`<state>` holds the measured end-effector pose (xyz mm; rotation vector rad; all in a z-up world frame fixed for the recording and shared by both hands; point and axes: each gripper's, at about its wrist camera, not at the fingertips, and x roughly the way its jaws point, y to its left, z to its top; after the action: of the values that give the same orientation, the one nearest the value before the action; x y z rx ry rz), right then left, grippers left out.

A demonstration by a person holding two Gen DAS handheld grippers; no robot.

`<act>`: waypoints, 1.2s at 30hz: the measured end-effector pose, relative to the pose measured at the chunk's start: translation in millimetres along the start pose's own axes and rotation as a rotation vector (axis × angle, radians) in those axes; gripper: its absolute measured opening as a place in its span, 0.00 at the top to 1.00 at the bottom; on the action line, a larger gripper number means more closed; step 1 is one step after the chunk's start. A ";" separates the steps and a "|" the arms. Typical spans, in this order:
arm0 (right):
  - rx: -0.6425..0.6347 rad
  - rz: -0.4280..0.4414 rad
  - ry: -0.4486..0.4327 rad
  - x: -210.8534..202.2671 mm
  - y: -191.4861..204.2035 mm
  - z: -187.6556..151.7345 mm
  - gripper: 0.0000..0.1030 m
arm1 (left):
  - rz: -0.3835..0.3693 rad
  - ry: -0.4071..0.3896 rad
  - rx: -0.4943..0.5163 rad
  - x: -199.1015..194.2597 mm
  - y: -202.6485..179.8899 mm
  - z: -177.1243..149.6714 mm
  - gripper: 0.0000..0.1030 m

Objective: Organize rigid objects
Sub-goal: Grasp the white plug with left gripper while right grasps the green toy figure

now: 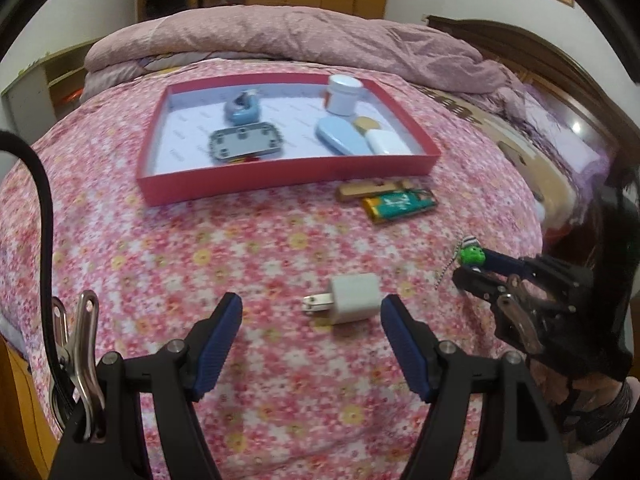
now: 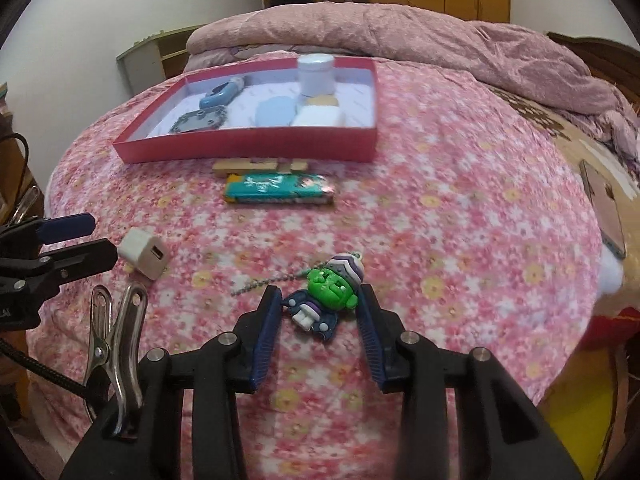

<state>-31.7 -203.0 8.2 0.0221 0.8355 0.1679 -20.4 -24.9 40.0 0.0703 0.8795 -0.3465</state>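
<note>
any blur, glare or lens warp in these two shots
Left wrist view: strong fisheye bulge with black corners, the bedspread smeared by motion blur, a glare spot on the headboard. Right wrist view: same warp, the red tray soft, the green figure keychain fairly sharp; even light, faint shadows.

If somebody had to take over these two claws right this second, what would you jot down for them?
Right claw: closed on the green figure keychain, seemingly gripped.
Left claw: open, empty, the white charger plug just ahead of it.
Red tray: already holds a white jar, a grey tin and other small things.
Left: keychain, plug, the wooden clip and teal packet lying before the tray.
</note>
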 end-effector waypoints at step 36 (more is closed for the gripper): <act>-0.020 -0.011 -0.043 -1.4 -1.4 -7.8 0.61 | 0.088 -0.012 0.073 35.6 -22.9 -3.9 0.55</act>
<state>-38.2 -204.9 3.9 0.0029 0.7909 0.1651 -9.9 -55.3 12.2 0.1741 0.8491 -0.2962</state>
